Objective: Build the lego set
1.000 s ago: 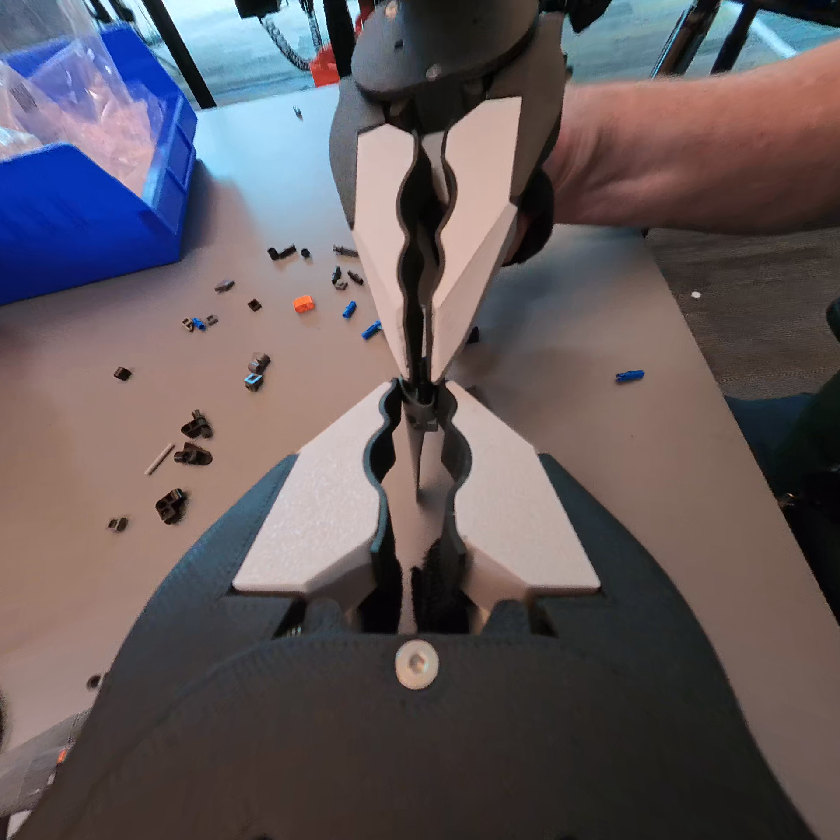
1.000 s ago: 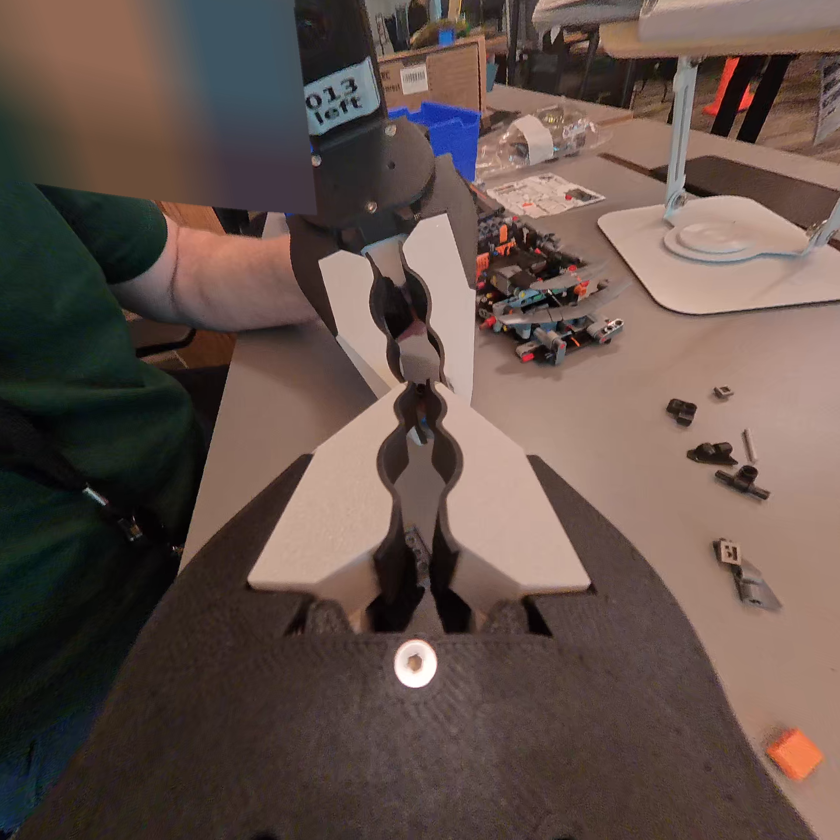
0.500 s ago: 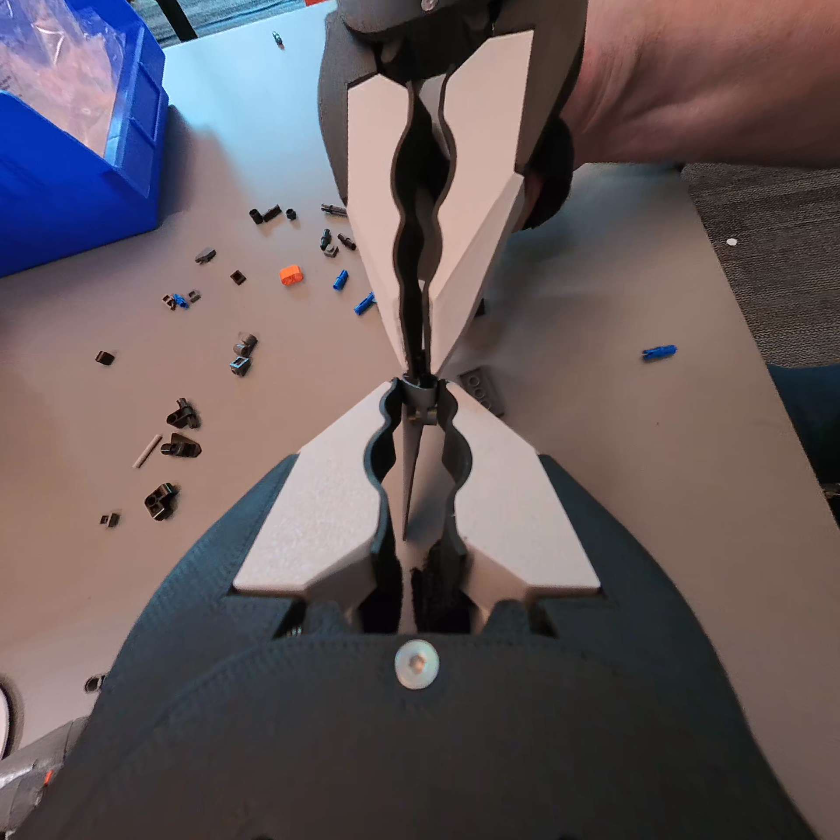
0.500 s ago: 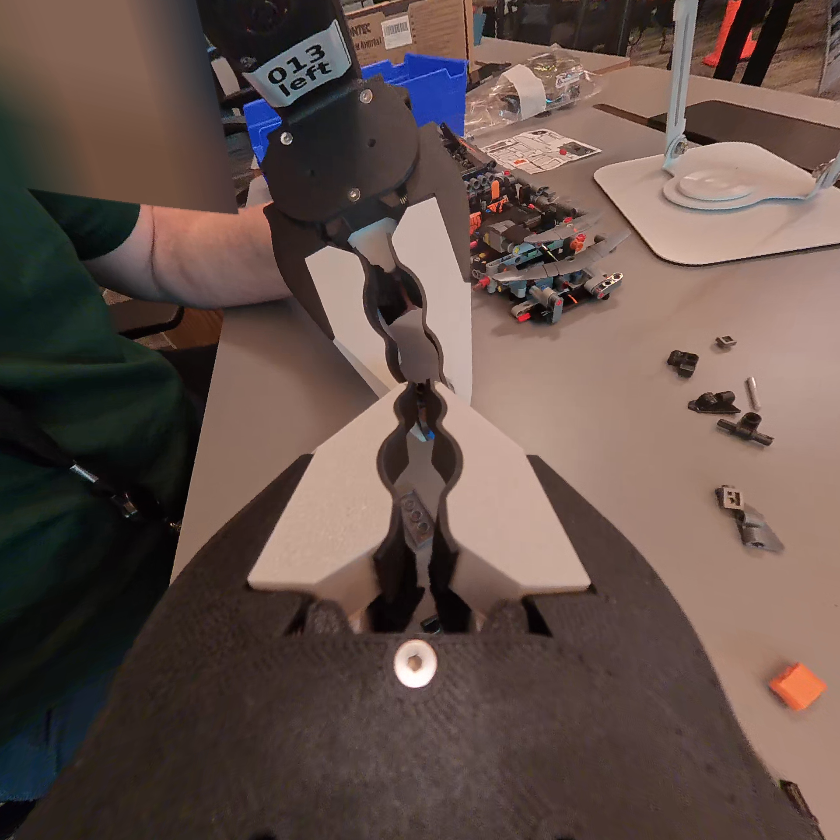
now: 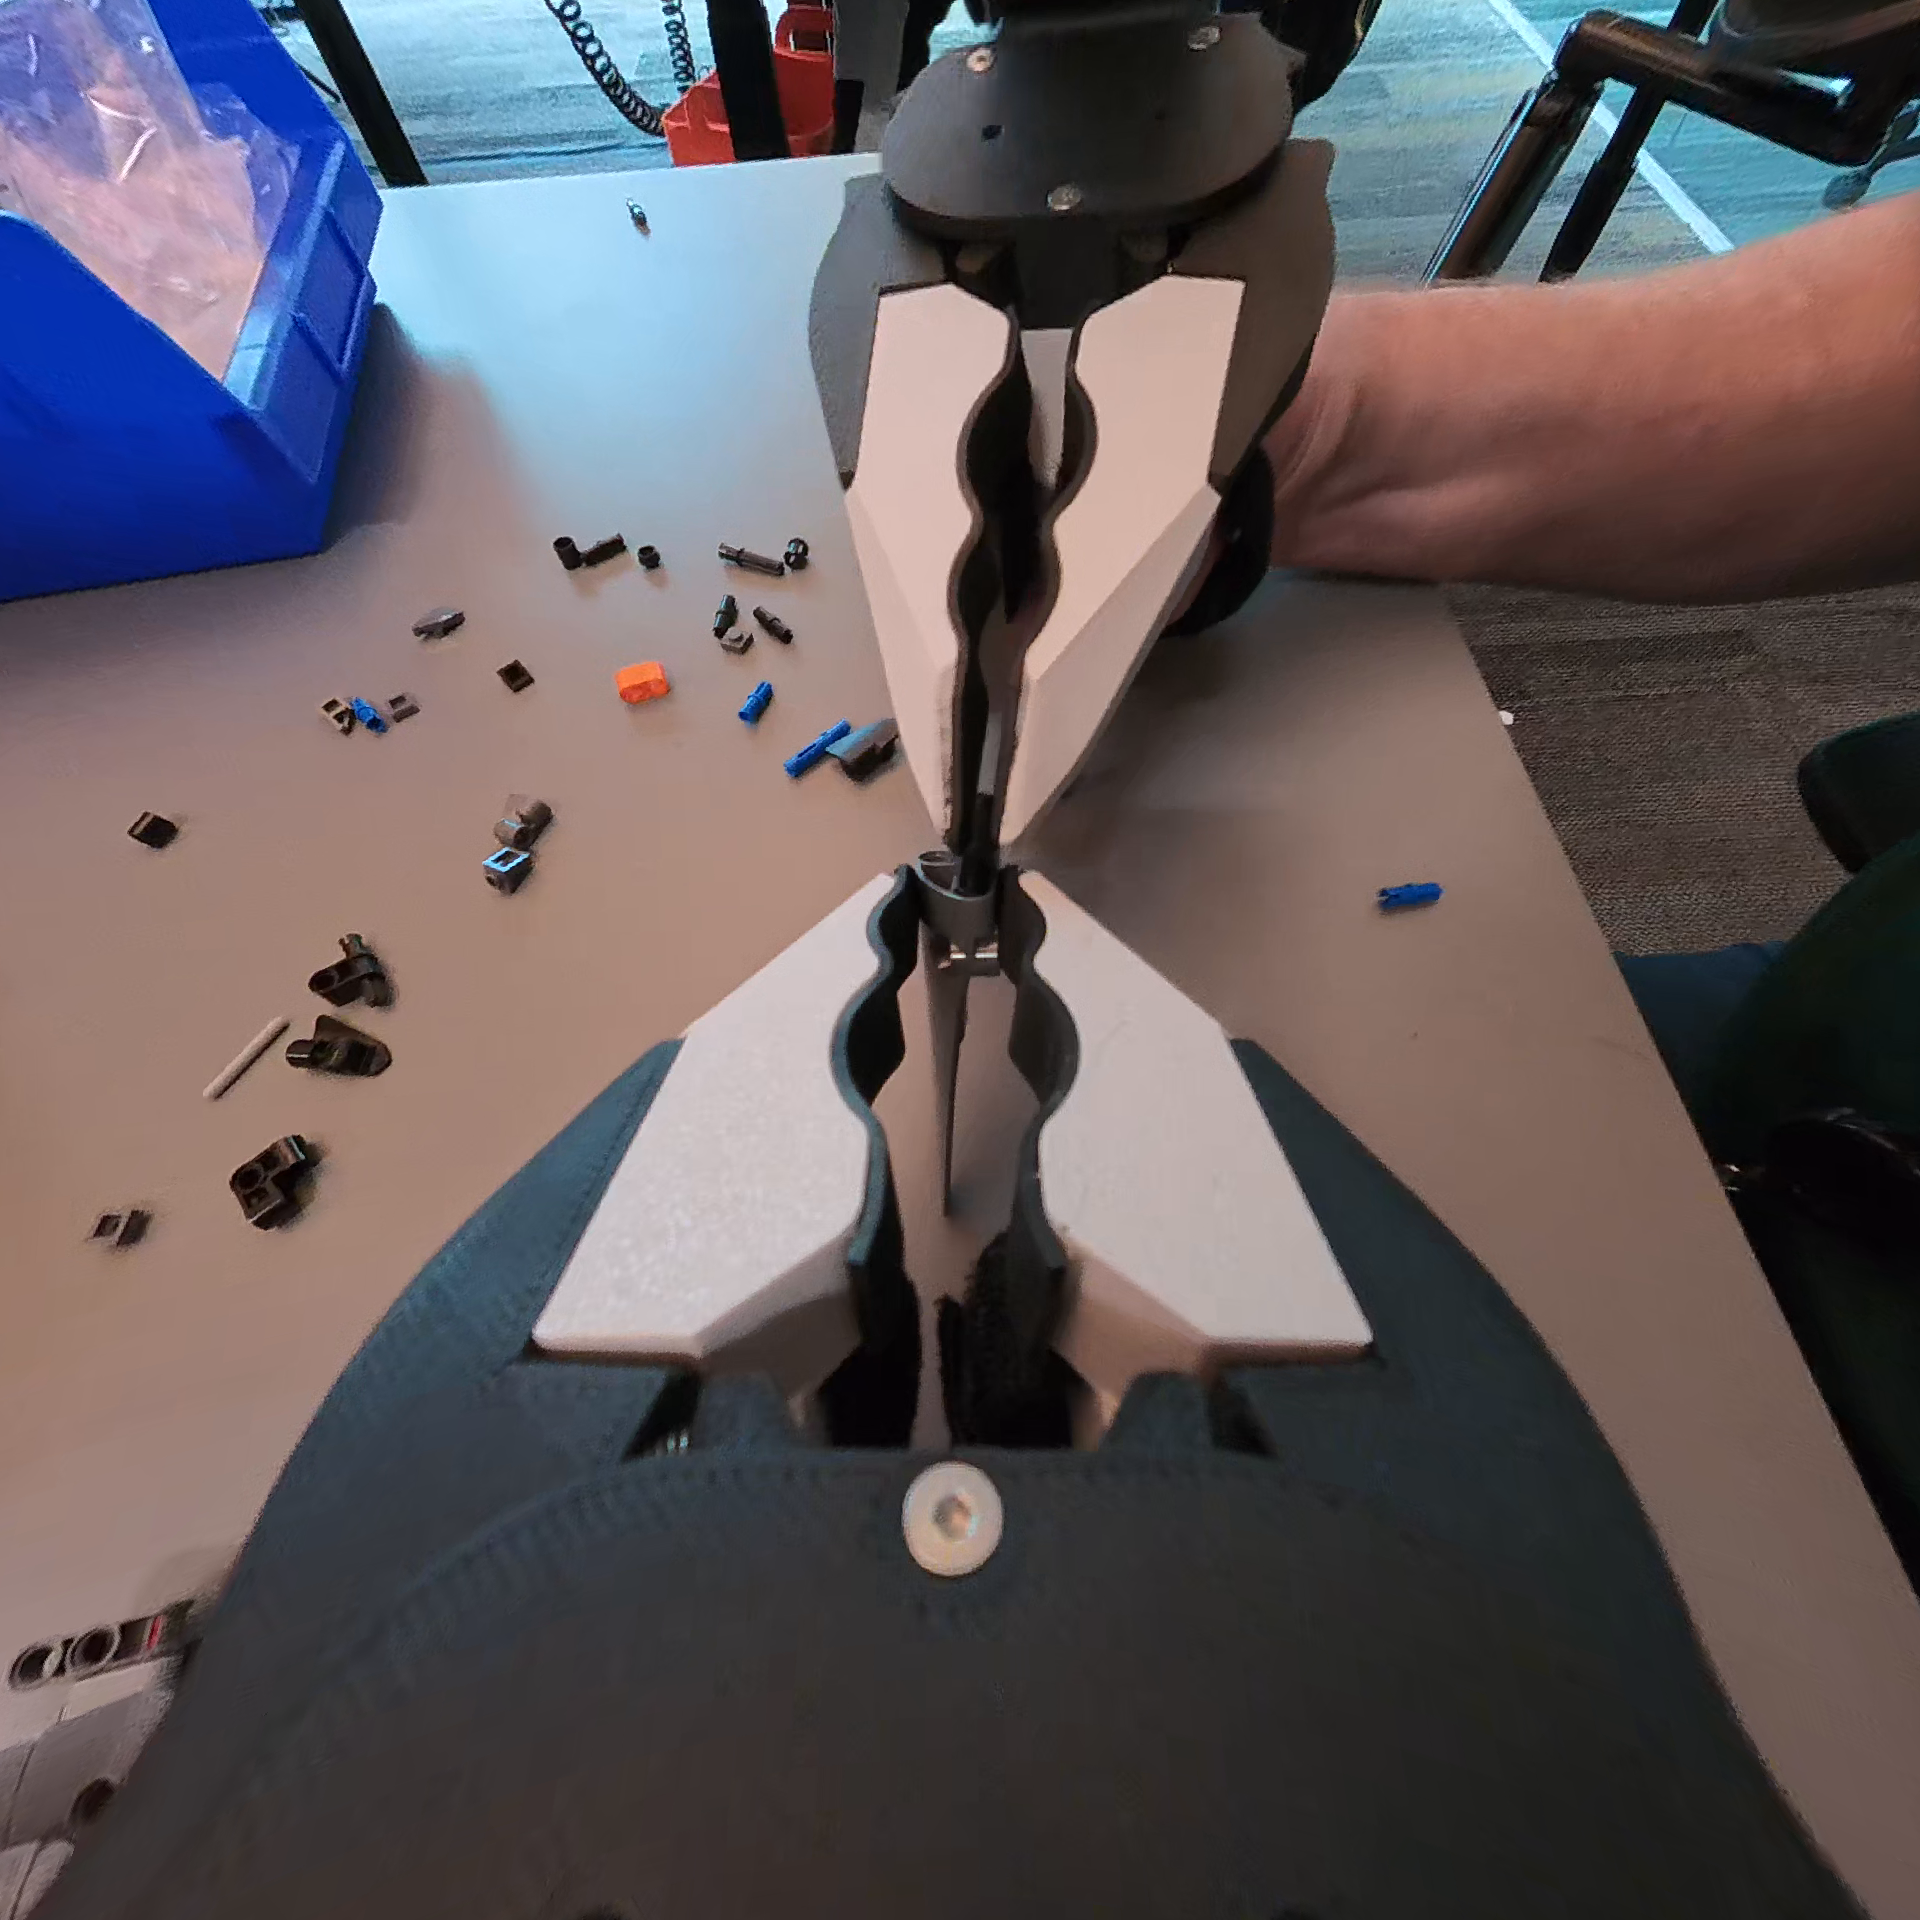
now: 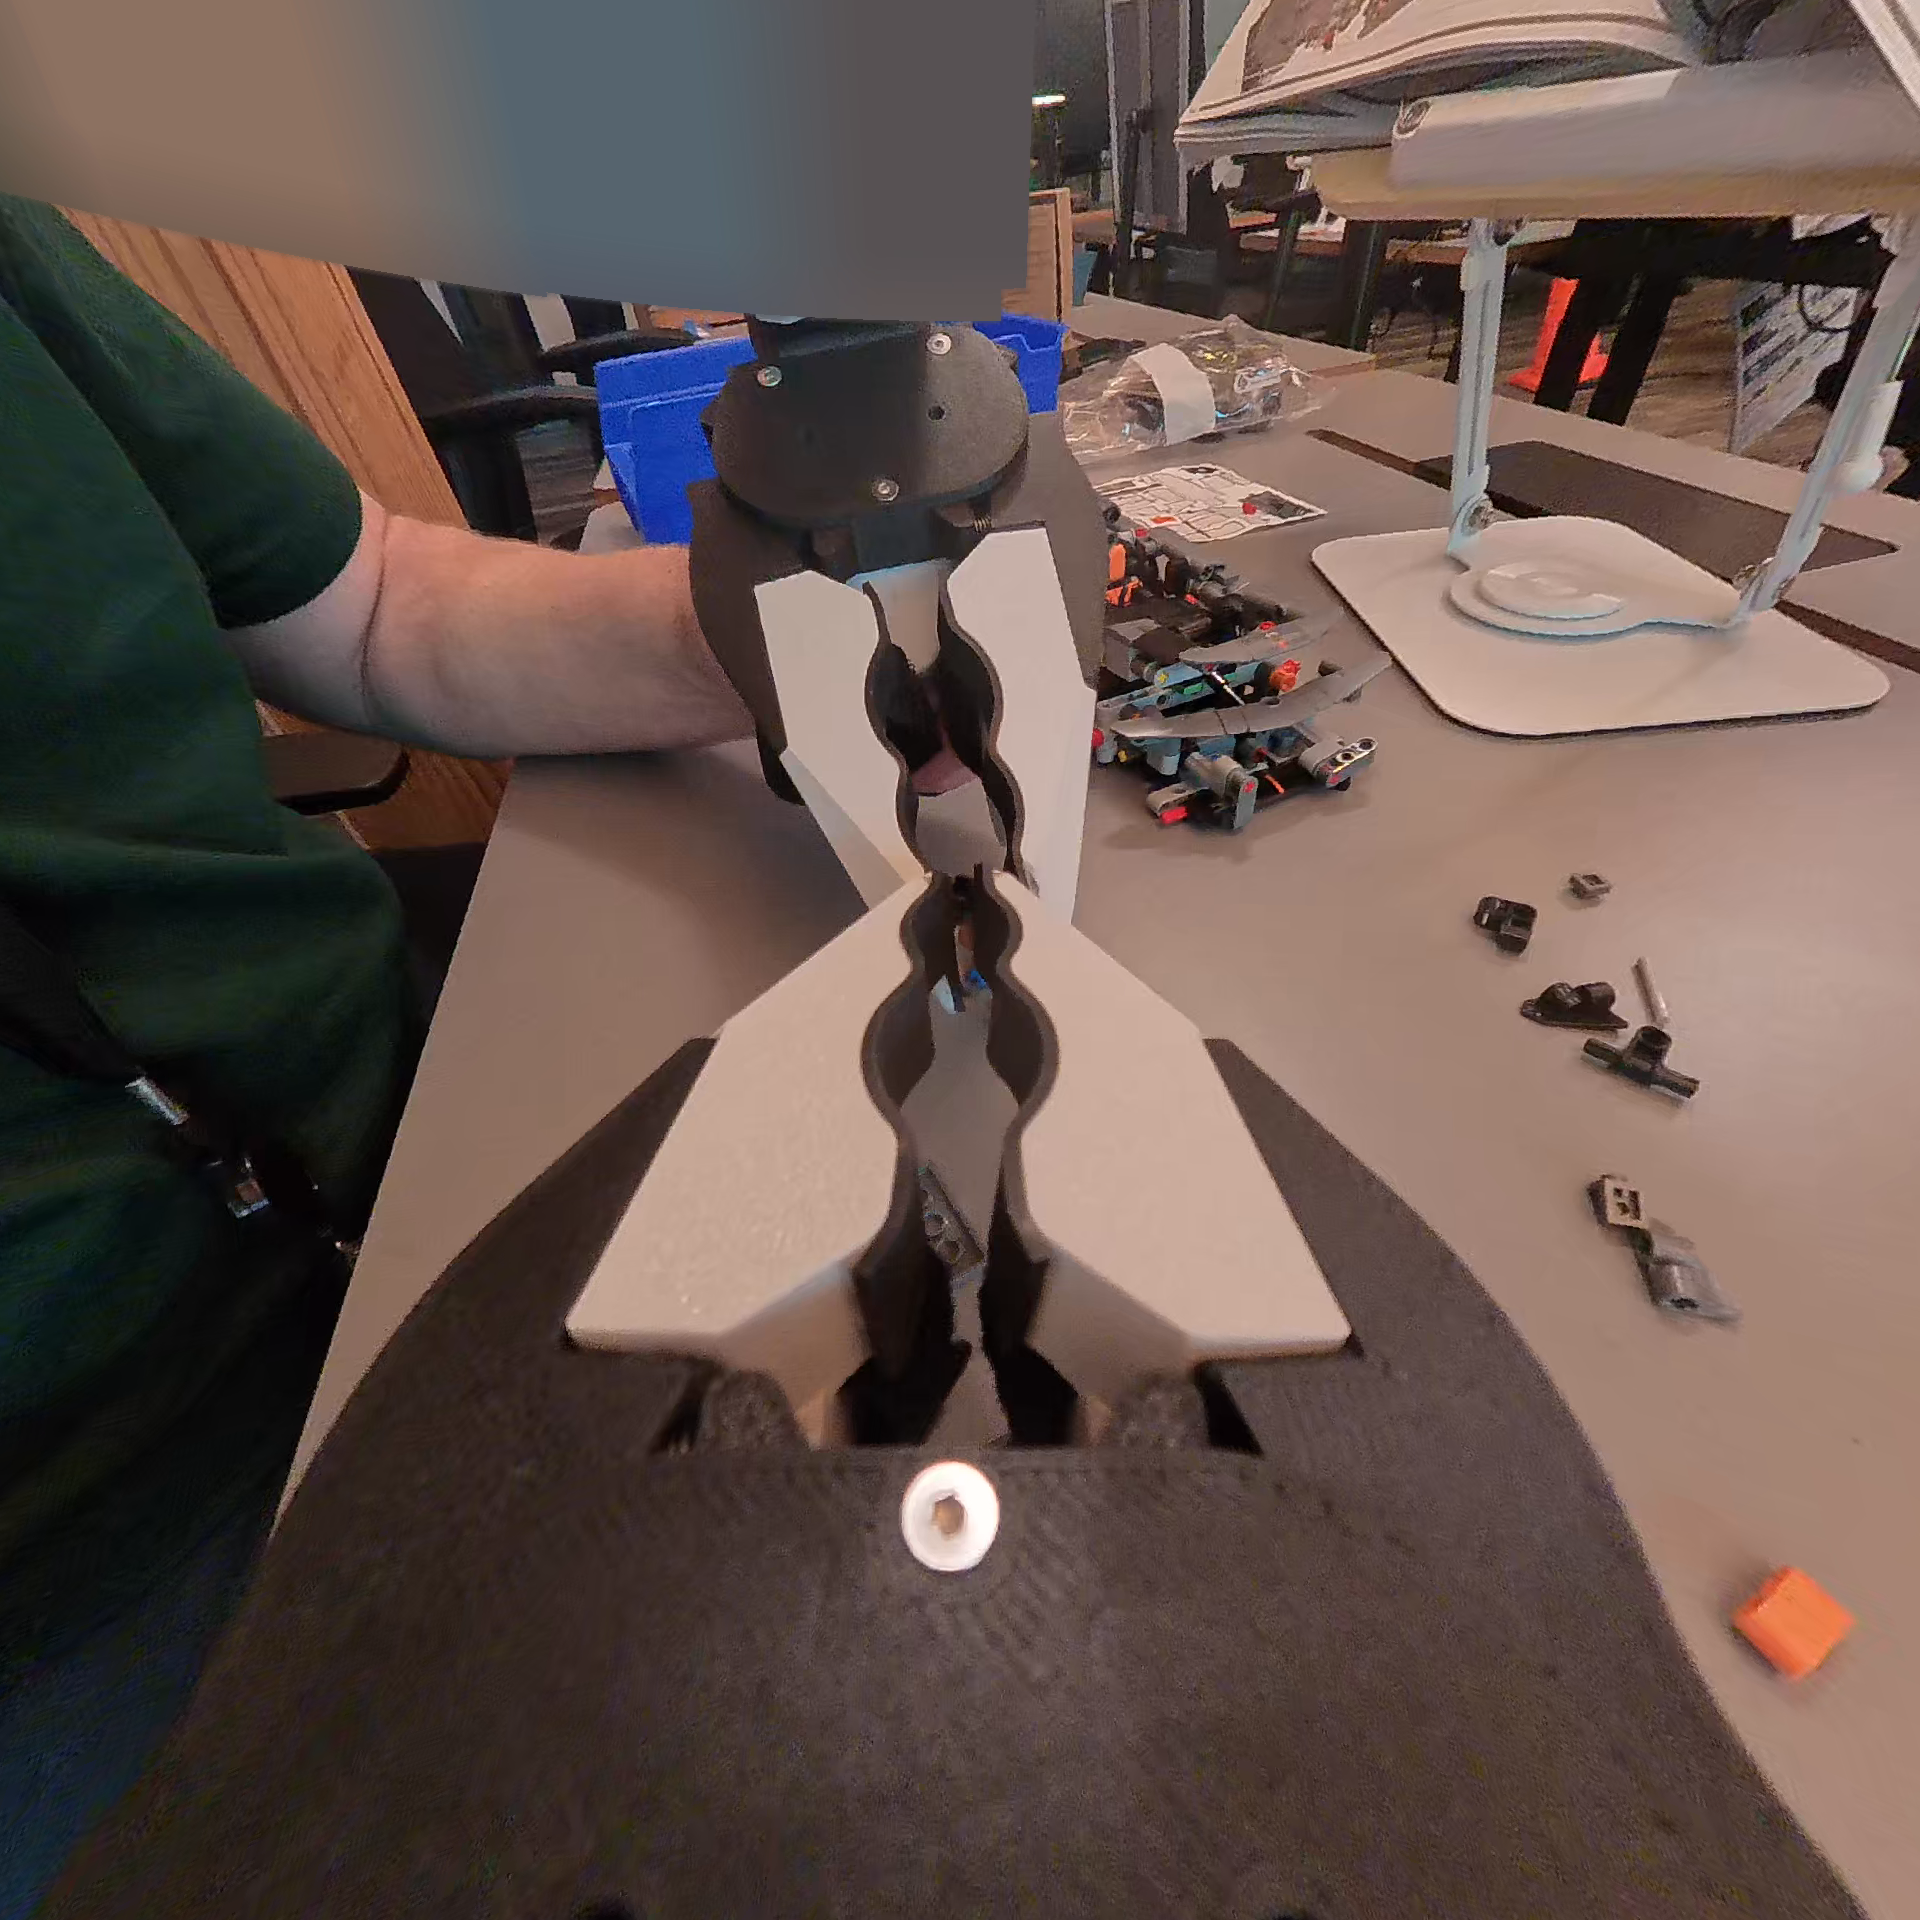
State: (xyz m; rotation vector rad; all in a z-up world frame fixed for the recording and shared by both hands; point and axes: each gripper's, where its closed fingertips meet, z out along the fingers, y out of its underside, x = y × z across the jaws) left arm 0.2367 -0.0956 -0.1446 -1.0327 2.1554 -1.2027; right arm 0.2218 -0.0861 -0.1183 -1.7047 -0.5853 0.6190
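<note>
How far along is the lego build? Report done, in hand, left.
Done: a partly built grey and black lego model stands on the grey table.
In hand: the left gripper is shut on a small grey lego piece; the right gripper meets it tip to tip, shut on a thin black pin.
Left: many loose pieces, including an orange brick and a blue pin.

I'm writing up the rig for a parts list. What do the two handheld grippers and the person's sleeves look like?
Both the left gripper and right gripper have rounded black textured bodies with a silver screw and pale grey angular fingers with wavy black inner edges. The person wears a dark green short sleeve.
</note>
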